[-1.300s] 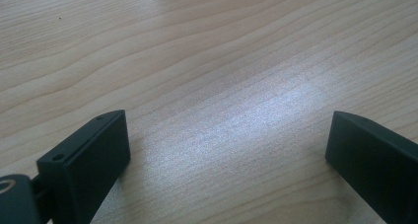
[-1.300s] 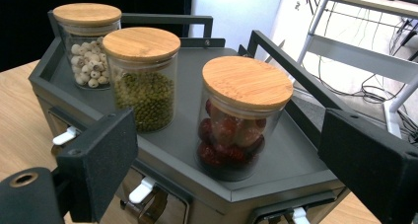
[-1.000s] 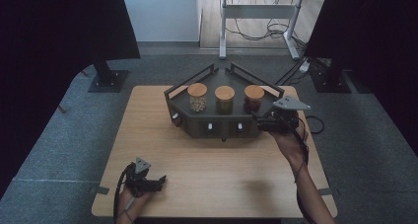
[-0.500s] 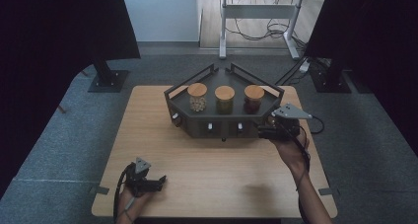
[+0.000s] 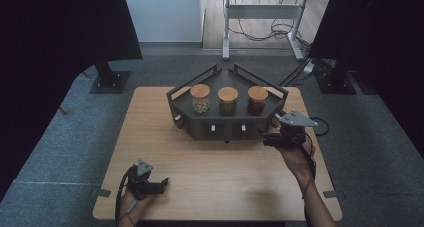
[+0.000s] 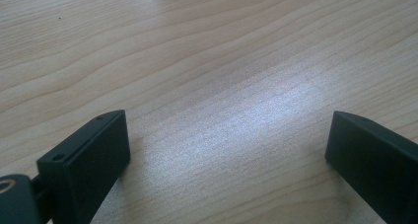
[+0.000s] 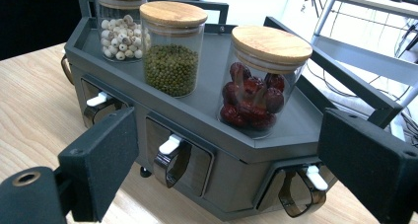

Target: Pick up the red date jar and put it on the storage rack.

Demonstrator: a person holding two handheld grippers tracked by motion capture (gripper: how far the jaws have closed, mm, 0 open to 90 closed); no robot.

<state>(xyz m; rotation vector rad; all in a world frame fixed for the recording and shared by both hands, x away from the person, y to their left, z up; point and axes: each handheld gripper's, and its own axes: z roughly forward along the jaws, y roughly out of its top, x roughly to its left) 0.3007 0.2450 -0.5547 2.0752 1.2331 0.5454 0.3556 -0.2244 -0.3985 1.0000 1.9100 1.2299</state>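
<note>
A dark grey rack (image 5: 200,123) stands at the back middle of the wooden table (image 5: 150,132). On top of it stand three glass jars with wooden lids: white seeds (image 7: 120,26), green beans (image 7: 172,61) and red dried fruit (image 7: 254,93). Its front holds small drawers with white tabs (image 7: 170,145). My right gripper (image 5: 267,139) hovers by the rack's front right corner, open and empty, facing the drawers (image 7: 231,179). Near the table's front left, my left gripper (image 5: 161,184) rests low, open over bare wood (image 6: 226,160).
The table's front edge lies just behind my left hand (image 5: 131,202). Beyond the table are a desk frame with cables (image 5: 260,22) and dark screen stands (image 5: 107,79) on grey carpet.
My right gripper has come down and back toward the person, from beside the rack's right end to its front right corner. The left gripper has not moved.
</note>
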